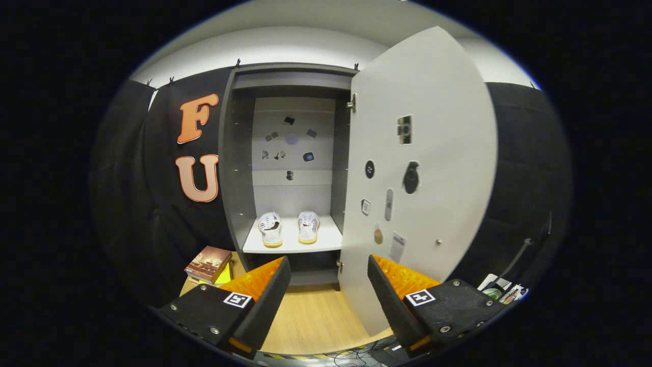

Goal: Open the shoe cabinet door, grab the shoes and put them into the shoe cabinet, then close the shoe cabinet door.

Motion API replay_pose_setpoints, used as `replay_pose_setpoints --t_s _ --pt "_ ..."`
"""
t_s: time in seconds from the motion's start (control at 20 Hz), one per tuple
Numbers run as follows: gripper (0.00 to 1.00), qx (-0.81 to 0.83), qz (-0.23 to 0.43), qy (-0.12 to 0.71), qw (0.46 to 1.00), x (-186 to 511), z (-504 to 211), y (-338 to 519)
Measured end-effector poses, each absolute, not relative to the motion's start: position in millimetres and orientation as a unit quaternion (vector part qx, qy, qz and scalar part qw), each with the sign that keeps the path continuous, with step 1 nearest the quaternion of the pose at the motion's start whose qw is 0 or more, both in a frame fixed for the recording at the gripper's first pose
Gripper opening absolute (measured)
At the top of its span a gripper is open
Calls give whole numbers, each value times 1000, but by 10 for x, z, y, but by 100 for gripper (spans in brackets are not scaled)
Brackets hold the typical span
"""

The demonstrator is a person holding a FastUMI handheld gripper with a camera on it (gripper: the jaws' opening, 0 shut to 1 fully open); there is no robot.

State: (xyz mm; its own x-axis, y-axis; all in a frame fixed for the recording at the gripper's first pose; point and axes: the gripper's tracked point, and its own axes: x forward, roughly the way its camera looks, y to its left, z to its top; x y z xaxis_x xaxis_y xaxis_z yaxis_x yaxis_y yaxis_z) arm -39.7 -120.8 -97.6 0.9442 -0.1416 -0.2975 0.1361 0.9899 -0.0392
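Observation:
The shoe cabinet (235, 168) stands ahead with its door (433, 168) swung wide open to the right. Two white shoes with yellow soles, the left shoe (271, 229) and the right shoe (308, 227), sit side by side on the cabinet's white shelf (331, 239), toes pointing inward. My gripper (328, 275) is open, well back from the cabinet, with nothing between its fingers. The door's lower edge stands just beyond the right finger (392, 295).
A stack of books (208, 264) lies on the wooden floor (310, 316) left of the cabinet. Several small stickers dot the door and the cabinet's back wall. Cables and small items (501, 290) lie at the far right.

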Motion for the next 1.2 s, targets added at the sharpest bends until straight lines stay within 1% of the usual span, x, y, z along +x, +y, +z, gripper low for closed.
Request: replay_pose_setpoints --t_s 0.25,0.45,0.65,0.8,1.0,1.2 --pt "94 -14 -88 139 986 -971 -834 -1854" --pt "94 -20 -112 140 984 -1109 -929 -2355" --pt "94 -14 -132 147 980 -962 -1189 -2753" --pt "94 -6 -135 151 979 -756 -1399 -2952" --pt "94 29 -111 161 980 -533 -1647 -2954" --pt "93 22 -100 151 983 -503 -1631 -2924"
